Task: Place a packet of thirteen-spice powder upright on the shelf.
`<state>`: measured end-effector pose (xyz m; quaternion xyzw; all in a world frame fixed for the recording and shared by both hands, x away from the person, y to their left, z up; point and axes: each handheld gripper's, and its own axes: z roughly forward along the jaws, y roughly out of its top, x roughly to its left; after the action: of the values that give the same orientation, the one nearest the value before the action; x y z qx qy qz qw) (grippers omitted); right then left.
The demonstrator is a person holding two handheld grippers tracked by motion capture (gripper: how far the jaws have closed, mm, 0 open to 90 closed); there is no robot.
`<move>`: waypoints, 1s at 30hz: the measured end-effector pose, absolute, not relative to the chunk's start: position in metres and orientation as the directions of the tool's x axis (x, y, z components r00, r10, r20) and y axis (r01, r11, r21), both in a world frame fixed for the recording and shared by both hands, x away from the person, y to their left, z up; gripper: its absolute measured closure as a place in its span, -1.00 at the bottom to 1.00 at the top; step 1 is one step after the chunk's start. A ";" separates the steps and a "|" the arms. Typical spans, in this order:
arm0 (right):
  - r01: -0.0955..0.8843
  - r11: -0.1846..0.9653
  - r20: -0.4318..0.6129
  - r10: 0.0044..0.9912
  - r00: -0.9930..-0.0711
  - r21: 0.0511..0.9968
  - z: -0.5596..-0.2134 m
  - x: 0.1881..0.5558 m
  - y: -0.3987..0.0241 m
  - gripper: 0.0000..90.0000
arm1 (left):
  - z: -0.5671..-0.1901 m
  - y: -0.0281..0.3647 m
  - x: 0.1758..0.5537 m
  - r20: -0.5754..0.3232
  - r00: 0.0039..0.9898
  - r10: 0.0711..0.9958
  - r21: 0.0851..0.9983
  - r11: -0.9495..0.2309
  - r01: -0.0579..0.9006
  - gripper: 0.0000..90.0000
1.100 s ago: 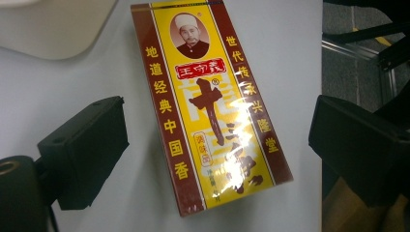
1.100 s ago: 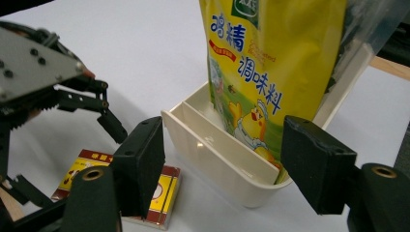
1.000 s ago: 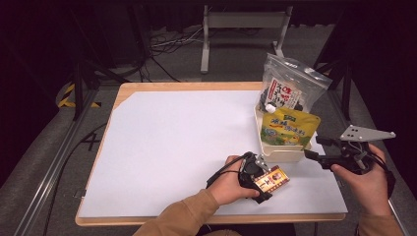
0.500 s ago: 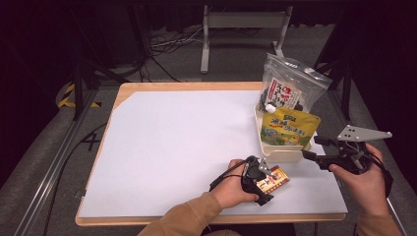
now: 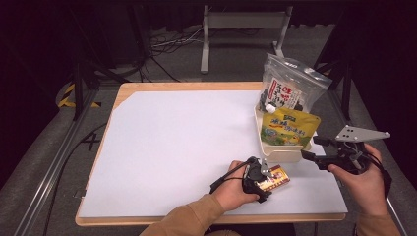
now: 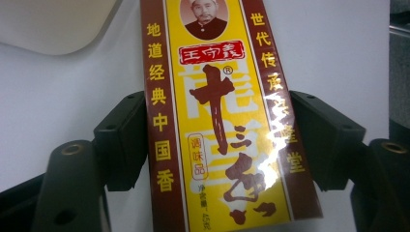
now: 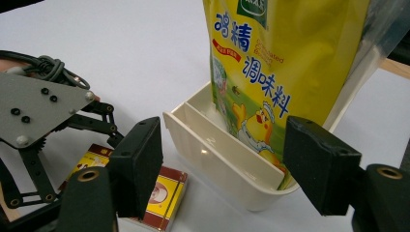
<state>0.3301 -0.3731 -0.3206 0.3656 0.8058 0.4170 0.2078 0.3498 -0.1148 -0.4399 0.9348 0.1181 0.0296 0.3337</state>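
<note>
A flat yellow and brown seasoning box (image 5: 274, 178) lies on the white table sheet near the front edge. My left gripper (image 5: 265, 178) reaches over it, and its jaws have just been closing. In the left gripper view both black pads (image 6: 123, 140) touch the long sides of the seasoning box (image 6: 217, 121). My right gripper (image 5: 311, 149) hovers open just right of the cream tray (image 5: 275, 156), with nothing between its pads (image 7: 138, 162). The tray (image 7: 217, 145) holds an upright yellow seasoning pouch (image 7: 256, 63).
A clear bag of dark contents (image 5: 290, 91) stands behind the yellow pouch (image 5: 287, 129) at the tray's far end. The white sheet (image 5: 187, 142) stretches bare to the left. The table's front edge (image 5: 211, 218) lies just below the box.
The left gripper's jaws have narrowed onto the box, which stays flat on the sheet. The right hand has kept its place.
</note>
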 end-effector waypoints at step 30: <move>0.428 0.326 0.053 0.742 -0.668 0.843 -0.308 0.321 -0.364 0.04 | -0.391 -0.048 0.331 0.047 0.958 0.282 0.748 -0.646 0.153 -0.28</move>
<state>0.3211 -0.3639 -0.3076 0.3681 0.7952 0.4490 0.1747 0.3310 -0.0479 -0.3913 0.9037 0.1203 0.0797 0.4031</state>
